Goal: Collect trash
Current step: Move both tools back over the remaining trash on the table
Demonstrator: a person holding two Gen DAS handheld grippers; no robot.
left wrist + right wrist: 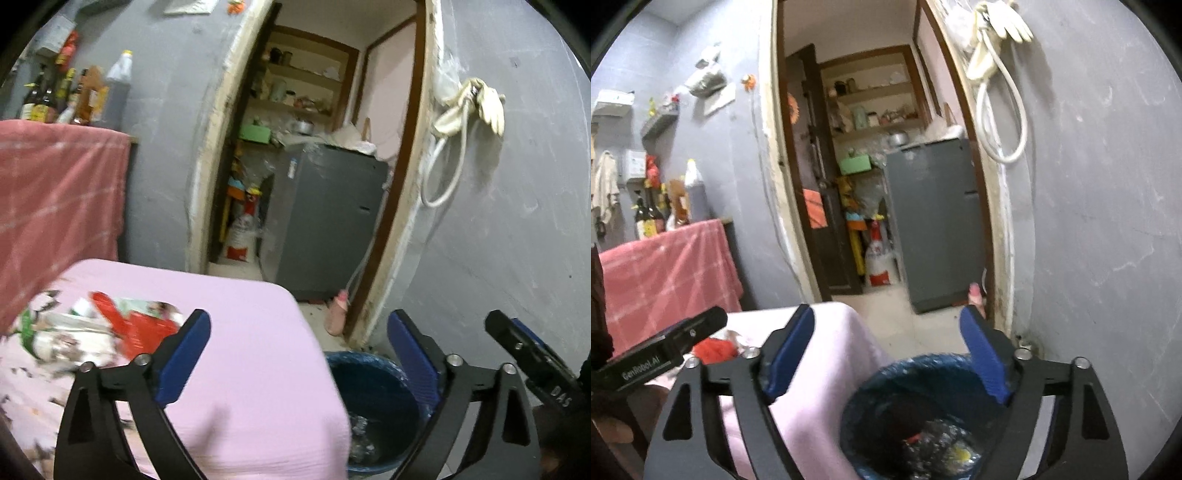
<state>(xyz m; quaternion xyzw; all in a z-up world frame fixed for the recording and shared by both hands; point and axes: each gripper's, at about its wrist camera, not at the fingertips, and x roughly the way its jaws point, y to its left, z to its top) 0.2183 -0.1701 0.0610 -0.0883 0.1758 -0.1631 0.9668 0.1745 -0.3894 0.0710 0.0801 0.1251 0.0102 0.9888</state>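
Both grippers stand spread wide with nothing between the blue pads: the left gripper (299, 354) over the near corner of the pink-covered table (236, 332), the right gripper (886, 354) above the bin (871, 402). The bin, blue and bag-lined, sits on the floor just beside the table and holds crumpled trash (942, 443). More wrappers (103, 332) lie on the table, left of the left gripper.
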